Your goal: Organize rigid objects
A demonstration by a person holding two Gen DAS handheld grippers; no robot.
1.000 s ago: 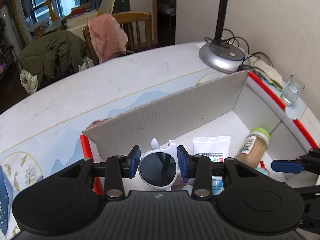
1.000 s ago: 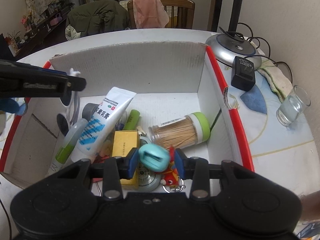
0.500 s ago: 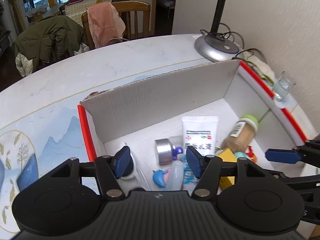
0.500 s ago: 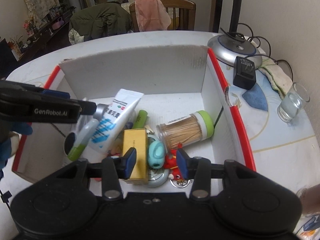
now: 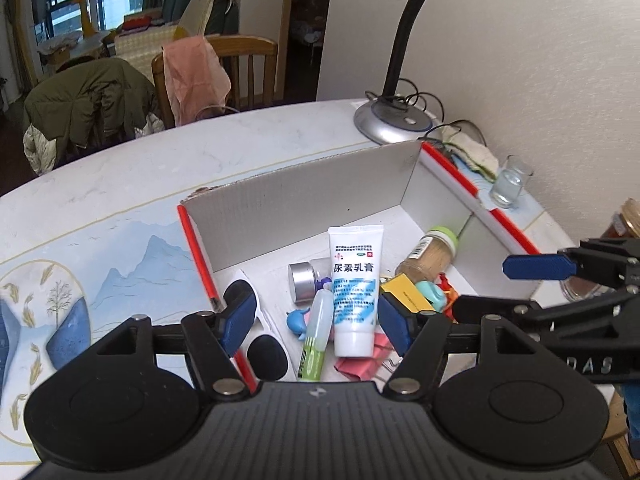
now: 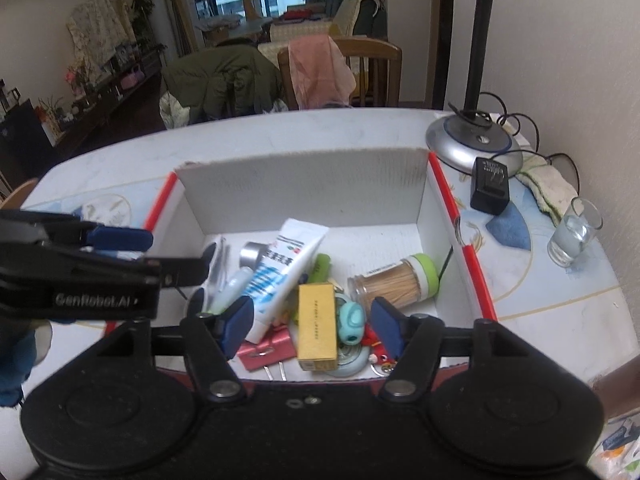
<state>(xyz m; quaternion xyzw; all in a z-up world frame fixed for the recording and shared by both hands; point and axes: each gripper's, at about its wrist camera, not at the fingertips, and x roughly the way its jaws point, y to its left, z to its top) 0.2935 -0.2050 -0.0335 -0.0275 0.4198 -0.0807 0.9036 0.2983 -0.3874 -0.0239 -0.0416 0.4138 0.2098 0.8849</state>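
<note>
A white cardboard box with red edges (image 5: pixel 304 196) (image 6: pixel 304 188) holds several items: a white cream tube (image 5: pixel 354 280) (image 6: pixel 288 268), white sunglasses (image 5: pixel 266 350) (image 6: pixel 218 260), a toothpick jar with a green lid (image 5: pixel 430 252) (image 6: pixel 396 280), a yellow box (image 6: pixel 316 326), a teal round toy (image 6: pixel 351 320) and a silver tin (image 5: pixel 302 280). My left gripper (image 5: pixel 318 320) is open and empty above the box's near left side. My right gripper (image 6: pixel 308 322) is open and empty above the box's near edge.
A desk lamp base (image 6: pixel 472 144) with cables, a black adapter (image 6: pixel 490 192), a cloth (image 6: pixel 548 184) and a glass of water (image 6: pixel 574 232) stand right of the box by the wall. Chairs with clothes (image 6: pixel 320 68) stand beyond the table.
My left gripper opened and let the sunglasses drop into the box. My right gripper opened and let go of the teal toy. Both grippers pulled back and up.
</note>
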